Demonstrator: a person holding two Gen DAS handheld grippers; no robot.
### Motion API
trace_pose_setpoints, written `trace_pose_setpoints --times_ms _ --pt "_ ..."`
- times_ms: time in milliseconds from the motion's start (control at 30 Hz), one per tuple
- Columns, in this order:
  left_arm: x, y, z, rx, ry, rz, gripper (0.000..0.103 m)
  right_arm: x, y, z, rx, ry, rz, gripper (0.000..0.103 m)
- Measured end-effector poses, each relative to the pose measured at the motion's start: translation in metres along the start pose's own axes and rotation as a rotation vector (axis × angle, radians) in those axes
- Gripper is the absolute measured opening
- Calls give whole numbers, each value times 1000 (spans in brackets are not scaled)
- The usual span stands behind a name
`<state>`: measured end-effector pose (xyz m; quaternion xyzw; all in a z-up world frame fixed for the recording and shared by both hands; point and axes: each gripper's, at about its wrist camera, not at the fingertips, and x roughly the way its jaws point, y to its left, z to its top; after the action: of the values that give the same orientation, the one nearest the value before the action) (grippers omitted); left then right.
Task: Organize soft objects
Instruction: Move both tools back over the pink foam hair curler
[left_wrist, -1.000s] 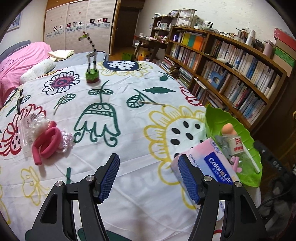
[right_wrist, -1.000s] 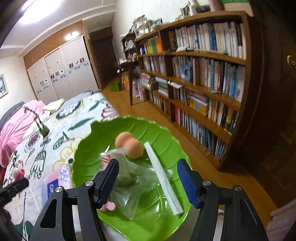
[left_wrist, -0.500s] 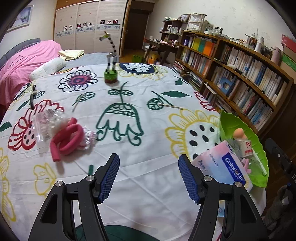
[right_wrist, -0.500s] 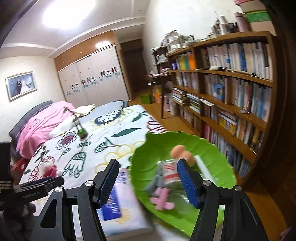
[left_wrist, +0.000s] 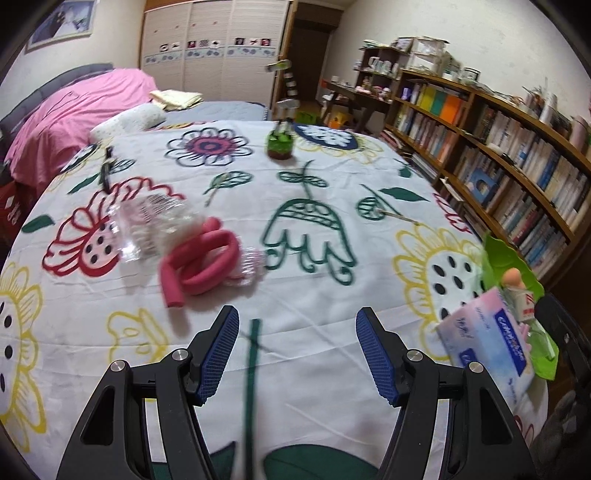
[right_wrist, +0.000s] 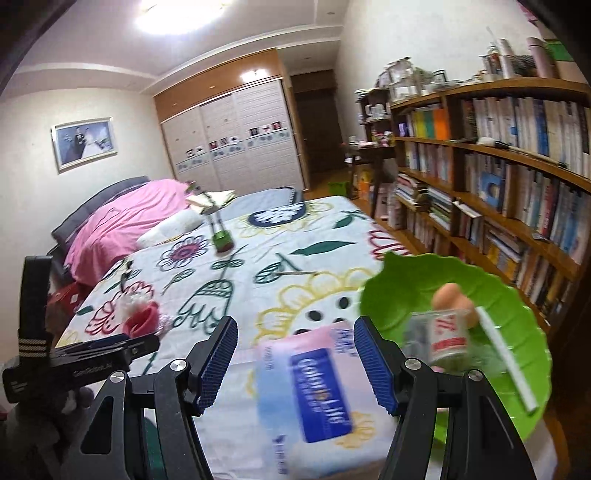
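Note:
On the flowered bedspread (left_wrist: 314, 295) lies a coiled pink foam roll (left_wrist: 201, 260) against a crumpled clear plastic bag (left_wrist: 151, 225), ahead and left of my left gripper (left_wrist: 297, 350), which stands open and empty. A green leaf-shaped plate (right_wrist: 509, 339) at the bed's right edge holds a peach sponge (right_wrist: 448, 297), a small labelled packet (right_wrist: 443, 336) and a white stick (right_wrist: 506, 362). A pink and blue tissue pack (right_wrist: 310, 391) lies beside the plate, under my open, empty right gripper (right_wrist: 295, 360). The left gripper (right_wrist: 92, 350) also shows from the side there.
A green-based toy giraffe (left_wrist: 281, 142) stands far up the bed. A thin stick (left_wrist: 400, 216) lies on the spread. Pink bedding (left_wrist: 74, 114) and pillows (left_wrist: 129, 120) are at the head; bookshelves (left_wrist: 498, 162) line the right wall.
Both views swung leftwards: the foam roll came nearer the left gripper's front, and the plate slid from between the right gripper's fingers to the right, with the tissue pack now below them.

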<state>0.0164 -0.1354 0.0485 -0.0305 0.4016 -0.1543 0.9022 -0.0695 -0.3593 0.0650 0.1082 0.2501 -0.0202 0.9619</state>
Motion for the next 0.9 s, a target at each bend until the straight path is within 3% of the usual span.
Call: trace_pose_setpoints --times_ms 300,667,900 --pt "1 42 0 -60 -2 72 67 15 34 -11 -43 57 79 69" --pt "8 80 8 -21 11 173 67 26 66 -20 -78 109 154 69" --pt "29 81 18 -1 45 139 67 33 81 -28 -91 147 193 69"
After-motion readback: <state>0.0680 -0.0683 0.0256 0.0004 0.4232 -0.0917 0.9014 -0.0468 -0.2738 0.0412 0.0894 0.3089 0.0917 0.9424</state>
